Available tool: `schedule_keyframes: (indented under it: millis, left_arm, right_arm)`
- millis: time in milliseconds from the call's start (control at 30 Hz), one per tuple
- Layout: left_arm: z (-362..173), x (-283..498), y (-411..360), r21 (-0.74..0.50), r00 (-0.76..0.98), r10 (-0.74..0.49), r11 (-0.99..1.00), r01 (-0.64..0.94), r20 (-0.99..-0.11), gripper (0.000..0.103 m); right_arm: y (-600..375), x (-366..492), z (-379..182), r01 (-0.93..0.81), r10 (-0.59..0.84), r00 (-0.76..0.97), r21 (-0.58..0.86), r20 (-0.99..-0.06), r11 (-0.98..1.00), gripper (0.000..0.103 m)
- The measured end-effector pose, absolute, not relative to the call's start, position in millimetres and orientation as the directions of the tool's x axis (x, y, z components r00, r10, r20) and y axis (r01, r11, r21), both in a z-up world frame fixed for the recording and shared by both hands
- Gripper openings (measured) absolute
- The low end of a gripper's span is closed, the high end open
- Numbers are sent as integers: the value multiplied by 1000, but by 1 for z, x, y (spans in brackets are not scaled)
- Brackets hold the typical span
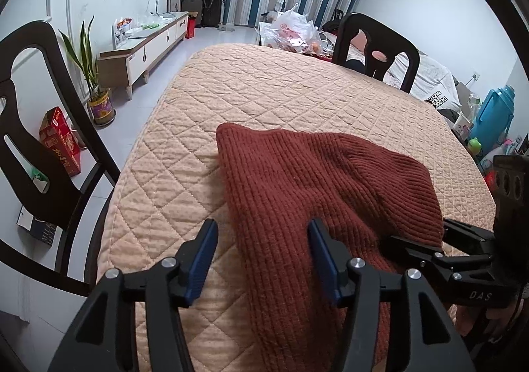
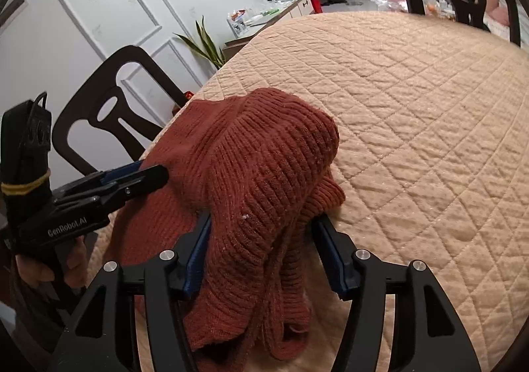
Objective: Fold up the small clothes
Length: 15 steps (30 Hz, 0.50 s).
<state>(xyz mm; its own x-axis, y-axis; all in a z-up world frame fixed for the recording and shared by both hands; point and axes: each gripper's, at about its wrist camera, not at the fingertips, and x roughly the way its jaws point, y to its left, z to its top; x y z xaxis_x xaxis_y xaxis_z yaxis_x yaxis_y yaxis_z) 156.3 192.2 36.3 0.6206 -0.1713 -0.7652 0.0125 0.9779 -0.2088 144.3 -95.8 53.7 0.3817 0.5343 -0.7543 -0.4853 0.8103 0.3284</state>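
1. Quilted peach table cover (image 1: 297,91) filled most of both views, with dark chairs (image 1: 36,127) at the left and far sides and a white cabinet (image 1: 145,51) along the far left wall.
2. On the near part of that cover lay the rust-red knit garment (image 1: 314,180), bunched into a mound and not flat; one loose edge seemed to trail toward the near table edge, so it could have slid off if tugged that way.
3. The right gripper (image 2: 261,256) stood with its jaws apart, a thick hanging fold between them; the left pad looked to brush the knit, the right pad was clear. Closing there risked catching several layers at once, which would have made a lumpy fold.
4. The left gripper (image 1: 263,256) was likewise spread, the garment's left edge between its pads without being pinched. A grip on so little fabric could have slipped.
5. Both grippers sat near each other at the same end of the garment, so they could have collided while regrasping.
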Motion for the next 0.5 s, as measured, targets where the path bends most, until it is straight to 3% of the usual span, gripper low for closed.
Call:
schedule_keyframes:
  millis: [300,500]
  left_arm:
    - [40,143,192,-195,619,-149,981,-6,-771,68]
    - [53,115,187,-115,647,-87,993,-1,-757,72]
  right_arm:
    - [-103,134,64,-489,491,436,259,-754,833,60]
    - [-101,115,75,-493,432,508,159,-745,855,60]
